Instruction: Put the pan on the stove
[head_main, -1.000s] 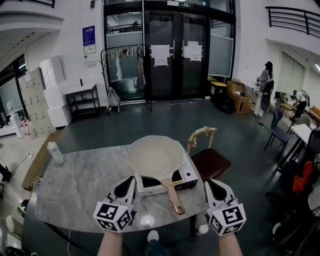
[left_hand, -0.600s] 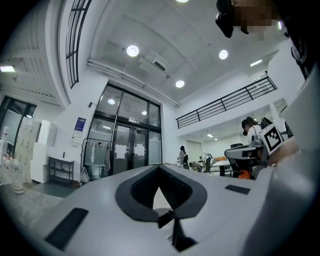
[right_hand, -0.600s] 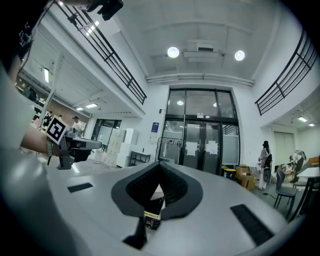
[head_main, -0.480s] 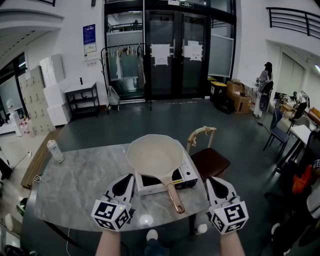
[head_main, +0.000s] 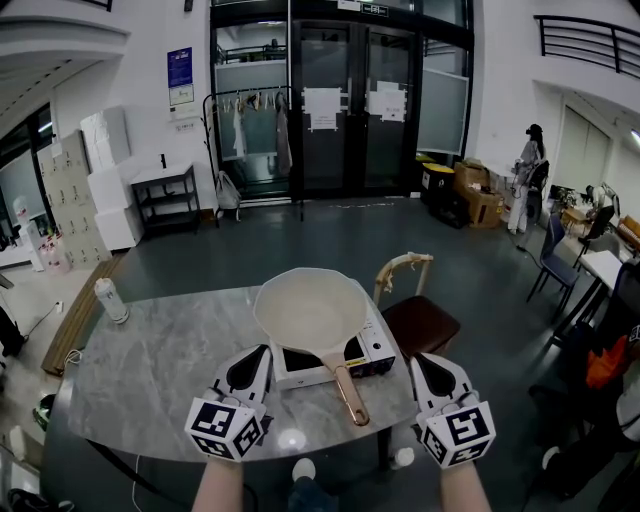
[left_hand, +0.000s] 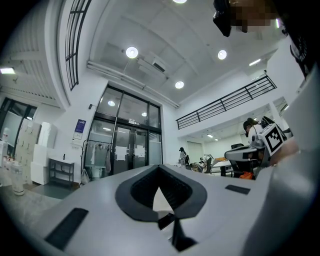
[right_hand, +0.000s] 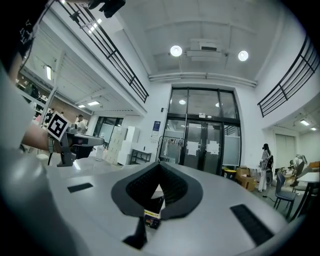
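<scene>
A cream pan with a copper-coloured handle rests on top of a white portable stove on the grey marble table. The handle points toward me. My left gripper is held low just left of the stove, jaws shut and empty. My right gripper hovers off the table's right end, also shut with nothing in it. Both gripper views look up and out over closed jaws toward the glass doors; neither shows the pan.
A white bottle stands at the table's far left corner. A brown-seated chair sits beyond the table's right end. Dark glass doors, a clothes rack and white shelves lie farther off. A person stands at the far right.
Nothing of note has moved: the pan stays on the stove and both grippers hold about the same places, with only slight drift.
</scene>
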